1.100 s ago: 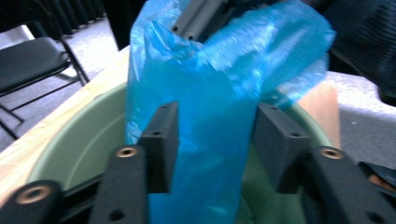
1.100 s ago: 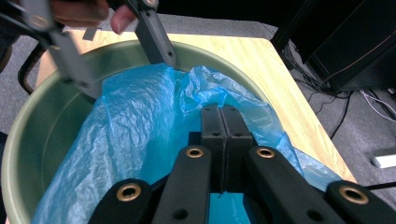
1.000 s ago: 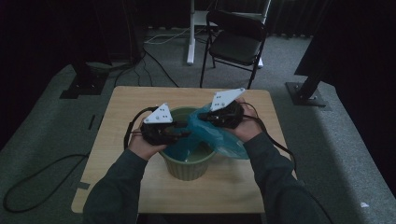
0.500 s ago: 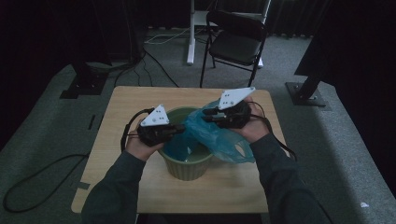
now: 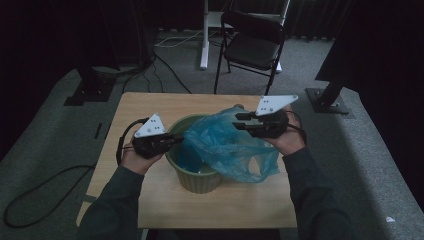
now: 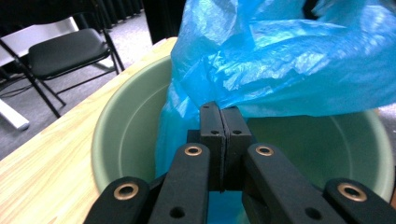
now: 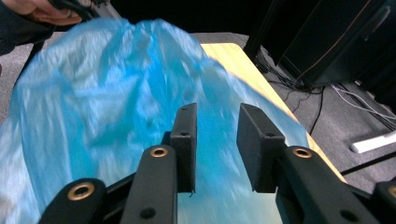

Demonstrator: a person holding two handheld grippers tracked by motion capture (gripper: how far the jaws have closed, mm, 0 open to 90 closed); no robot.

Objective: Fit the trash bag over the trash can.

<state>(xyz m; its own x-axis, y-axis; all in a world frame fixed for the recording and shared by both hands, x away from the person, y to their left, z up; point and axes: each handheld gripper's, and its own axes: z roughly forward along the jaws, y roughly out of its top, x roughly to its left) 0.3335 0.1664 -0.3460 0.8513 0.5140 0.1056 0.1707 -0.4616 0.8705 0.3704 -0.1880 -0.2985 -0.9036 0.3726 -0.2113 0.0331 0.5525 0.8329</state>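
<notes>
left gripper (image 6: 219, 122): pinching blue bag (image 5: 225, 145) edge at green bin (image 5: 197, 177) rim
right gripper (image 7: 215, 122): just been opening, spread, pads off bag

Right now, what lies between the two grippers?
In the high view, the blue plastic bag spans from the left gripper to the right gripper, above the green bucket.

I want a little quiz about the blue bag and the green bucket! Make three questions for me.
1. True or false: the left gripper is shut on the blue bag.
2. What colour is the bucket under the bag?
3. The right gripper jaws are: A) apart, B) pressed together.

Key: 1 true. 2 green. 3 A; they have just been opening, with the bag beyond them, not pinched.
</notes>
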